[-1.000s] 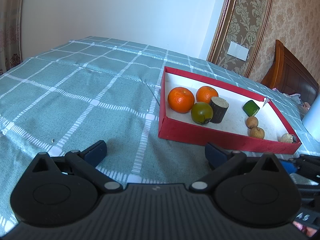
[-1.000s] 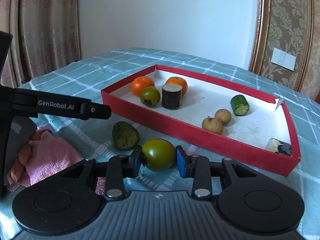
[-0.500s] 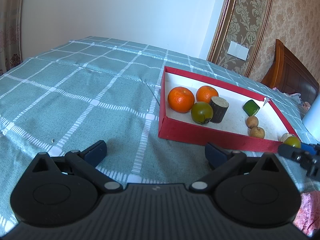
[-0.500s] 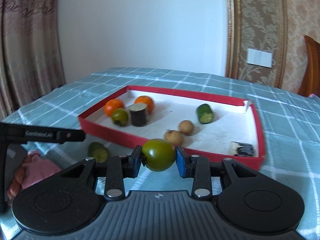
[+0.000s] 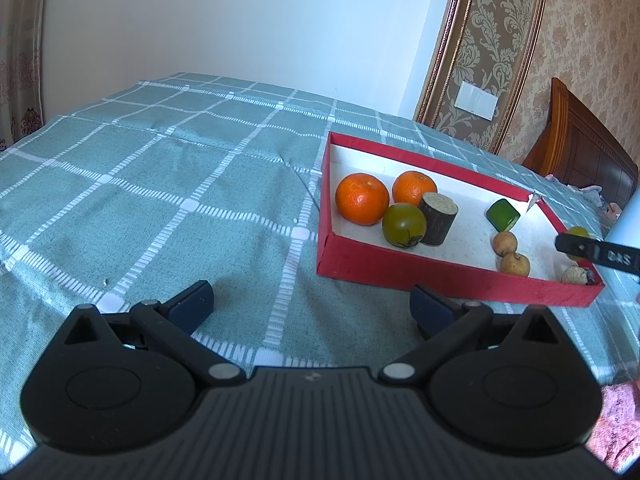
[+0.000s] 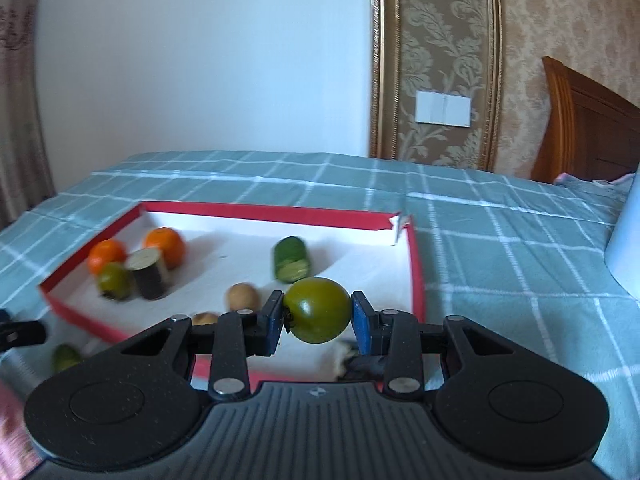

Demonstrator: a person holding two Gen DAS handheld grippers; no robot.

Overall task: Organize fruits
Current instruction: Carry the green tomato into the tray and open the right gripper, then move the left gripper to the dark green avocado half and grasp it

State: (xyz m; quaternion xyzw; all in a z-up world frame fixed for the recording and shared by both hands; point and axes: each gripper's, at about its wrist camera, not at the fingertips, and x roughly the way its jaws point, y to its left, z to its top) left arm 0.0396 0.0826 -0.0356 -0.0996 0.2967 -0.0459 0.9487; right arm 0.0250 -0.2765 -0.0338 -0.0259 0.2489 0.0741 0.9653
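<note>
The right gripper (image 6: 318,311) is clamped on a smooth, round, olive-green fruit (image 6: 318,310), held over the near edge of the red tray (image 6: 416,256). The left gripper (image 5: 311,307) hangs with fingers wide apart above the cloth (image 5: 160,200). Two oranges (image 5: 362,204) sit at the tray's far-left corner.

A bedroom in a home

Beyond the tongs, damask wallpaper (image 6: 440,60) framed by gilt moulding (image 6: 376,60) is seen on the far wall, with a white wall switch (image 6: 443,109). To the right a carved wooden headboard (image 6: 588,124) is seen, and a curtain (image 6: 16,92) at the left edge.
</note>
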